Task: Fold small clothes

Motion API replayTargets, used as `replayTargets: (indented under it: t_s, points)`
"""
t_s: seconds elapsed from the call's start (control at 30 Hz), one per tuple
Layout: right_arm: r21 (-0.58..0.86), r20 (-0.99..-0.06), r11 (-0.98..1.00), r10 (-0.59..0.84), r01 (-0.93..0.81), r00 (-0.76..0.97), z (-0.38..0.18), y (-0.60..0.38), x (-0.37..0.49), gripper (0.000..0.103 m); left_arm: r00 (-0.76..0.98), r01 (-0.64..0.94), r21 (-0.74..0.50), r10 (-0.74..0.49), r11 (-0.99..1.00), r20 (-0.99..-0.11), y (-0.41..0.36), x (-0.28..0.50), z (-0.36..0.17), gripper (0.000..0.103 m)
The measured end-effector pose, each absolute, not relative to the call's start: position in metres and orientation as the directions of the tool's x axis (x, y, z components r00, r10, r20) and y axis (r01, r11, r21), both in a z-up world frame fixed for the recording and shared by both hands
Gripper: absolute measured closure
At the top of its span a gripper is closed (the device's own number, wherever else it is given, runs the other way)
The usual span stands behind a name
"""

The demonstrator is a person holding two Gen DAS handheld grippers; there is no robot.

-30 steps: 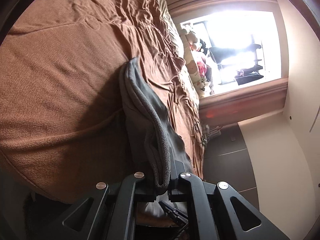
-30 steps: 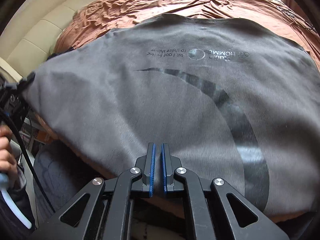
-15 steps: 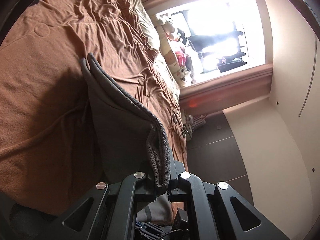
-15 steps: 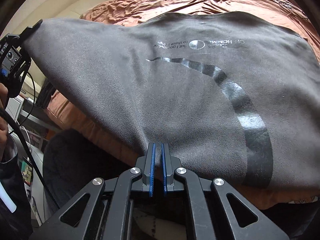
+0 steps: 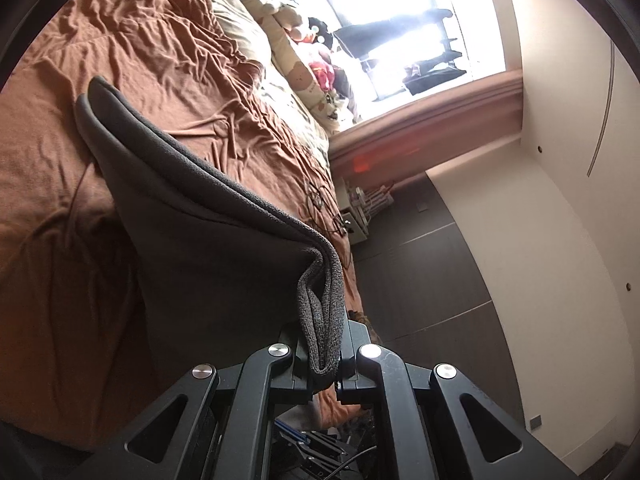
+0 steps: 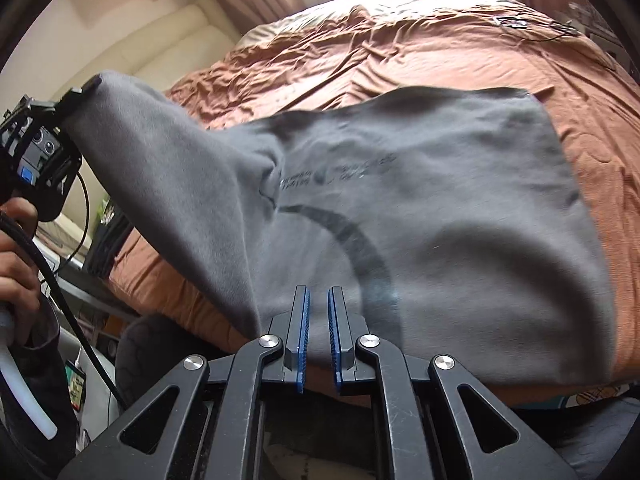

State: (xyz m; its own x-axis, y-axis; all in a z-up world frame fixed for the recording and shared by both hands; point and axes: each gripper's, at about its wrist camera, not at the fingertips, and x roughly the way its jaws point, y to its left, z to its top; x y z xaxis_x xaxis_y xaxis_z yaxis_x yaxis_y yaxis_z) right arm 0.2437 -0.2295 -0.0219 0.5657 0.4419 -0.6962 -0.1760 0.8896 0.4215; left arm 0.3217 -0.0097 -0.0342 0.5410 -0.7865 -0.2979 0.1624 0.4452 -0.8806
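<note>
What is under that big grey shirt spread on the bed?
Under the grey shirt lies the wrinkled brown bedspread, which shows all around it. Whatever else might sit beneath the cloth is covered. The left gripper lifts one corner clear of the bed.

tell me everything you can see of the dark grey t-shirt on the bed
The dark grey t-shirt looks soft and matte, with small pale lettering and a darker curved stripe. Most of it lies on the brown bedspread. The left gripper pinches one doubled corner, lifted. The right gripper is opening, cloth edge between its pads.
</note>
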Motion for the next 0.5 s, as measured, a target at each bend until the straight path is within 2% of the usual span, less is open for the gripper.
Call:
replayTargets:
  t_s: [0.03, 0.07, 0.1, 0.17, 0.5]
  points:
    - [0.426, -0.691, 0.889, 0.438, -0.167, 0.575, -0.019, -0.237, 0.241, 0.092, 0.532, 0.168, -0.880, -0.792, 0.445, -0.299, -0.016, 0.322, -0.033, 0.097]
    - [0.429, -0.684, 0.889, 0.434, -0.158, 0.586, -0.017, -0.244, 0.238, 0.083, 0.522, 0.175, -0.878, -0.798, 0.445, -0.301, -0.023, 0.323, -0.032, 0.097]
    - [0.431, -0.678, 0.890, 0.429, -0.150, 0.597, -0.015, -0.250, 0.234, 0.069, 0.512, 0.182, -0.876, -0.804, 0.448, -0.304, -0.030, 0.324, -0.031, 0.097]
    - [0.431, -0.661, 0.893, 0.412, -0.133, 0.627, -0.009, -0.263, 0.225, 0.054, 0.489, 0.193, -0.871, -0.814, 0.452, -0.314, -0.046, 0.326, -0.031, 0.097]
    - [0.474, -0.635, 0.879, 0.382, -0.052, 0.672, -0.007, -0.314, 0.187, 0.053, 0.369, 0.217, -0.848, -0.845, 0.484, -0.388, -0.125, 0.327, -0.049, 0.097]
